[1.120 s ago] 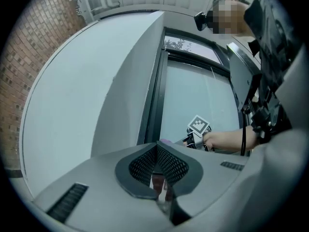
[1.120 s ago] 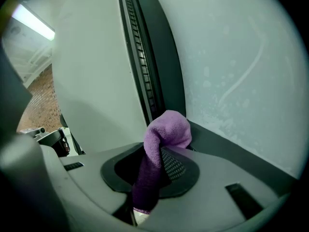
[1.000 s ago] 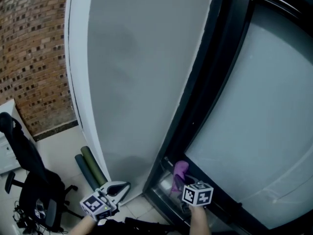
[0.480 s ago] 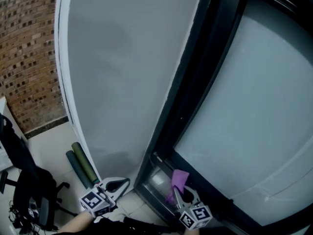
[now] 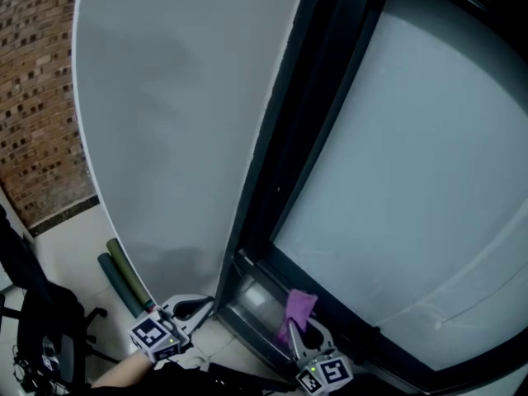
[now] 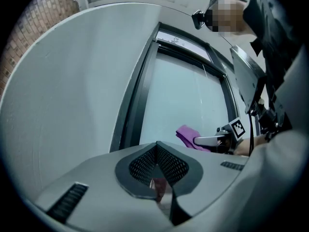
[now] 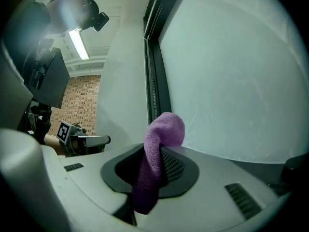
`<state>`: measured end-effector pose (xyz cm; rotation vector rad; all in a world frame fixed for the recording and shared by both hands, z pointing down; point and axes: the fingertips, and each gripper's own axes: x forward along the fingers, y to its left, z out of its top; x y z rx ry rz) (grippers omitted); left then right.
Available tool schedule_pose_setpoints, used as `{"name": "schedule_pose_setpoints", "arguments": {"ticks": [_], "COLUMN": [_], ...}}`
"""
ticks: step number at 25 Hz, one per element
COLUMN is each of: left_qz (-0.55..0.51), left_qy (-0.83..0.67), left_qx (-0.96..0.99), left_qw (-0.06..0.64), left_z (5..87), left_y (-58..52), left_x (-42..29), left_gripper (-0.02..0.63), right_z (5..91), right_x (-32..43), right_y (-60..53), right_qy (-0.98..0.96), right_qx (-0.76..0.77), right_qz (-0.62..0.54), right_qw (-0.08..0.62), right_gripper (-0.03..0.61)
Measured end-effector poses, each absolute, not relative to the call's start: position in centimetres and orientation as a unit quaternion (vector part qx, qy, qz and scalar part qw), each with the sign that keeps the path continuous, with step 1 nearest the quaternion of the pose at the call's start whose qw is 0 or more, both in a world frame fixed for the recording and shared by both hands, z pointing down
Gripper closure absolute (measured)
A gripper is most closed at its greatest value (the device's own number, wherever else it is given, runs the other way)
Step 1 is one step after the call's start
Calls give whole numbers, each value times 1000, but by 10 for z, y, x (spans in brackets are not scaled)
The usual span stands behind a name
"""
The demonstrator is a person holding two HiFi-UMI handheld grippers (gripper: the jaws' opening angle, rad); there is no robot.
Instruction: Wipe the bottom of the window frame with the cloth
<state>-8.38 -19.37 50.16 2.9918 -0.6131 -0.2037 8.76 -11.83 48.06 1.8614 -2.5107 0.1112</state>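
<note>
a tall window fills the right side of your head view: frosted glass (image 5: pixel 412 163) set in a dark window frame (image 5: pixel 276 172), with a plain grey wall (image 5: pixel 173 122) to its left and a brick wall (image 5: pixel 33 97) beyond that. down on the floor, two rolled mats (image 5: pixel 122 280) lie by the grey wall and a black chair (image 5: pixel 41 320) stands at the left edge.

your right claw (image 5: pixel 299 327) is pinching the purple cloth (image 5: pixel 299 308). the cloth's free end pokes up past the tips, right over the bottom rail of the frame and close to the glass. i can't tell whether it touches the rail.

your left claw (image 5: pixel 200 307) is pressed together with nothing in it, low by the foot of the grey wall, apart from the right one.
</note>
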Motion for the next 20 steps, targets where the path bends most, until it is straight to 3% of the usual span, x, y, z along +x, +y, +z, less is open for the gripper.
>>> {"name": "schedule_pose_setpoints", "arguments": {"ticks": [20], "left_qz": [-65], "left_qy": [-222], "left_qx": [972], "left_qw": [41], "left_z": [506], "left_y": [-198], "left_x": [-98], "left_gripper": [611], "right_z": [489], "right_x": [73], "right_y": [-137], "right_qy": [-828], "right_qx": [559], "right_qz": [51], "right_qw": [20], "right_gripper": [499]}}
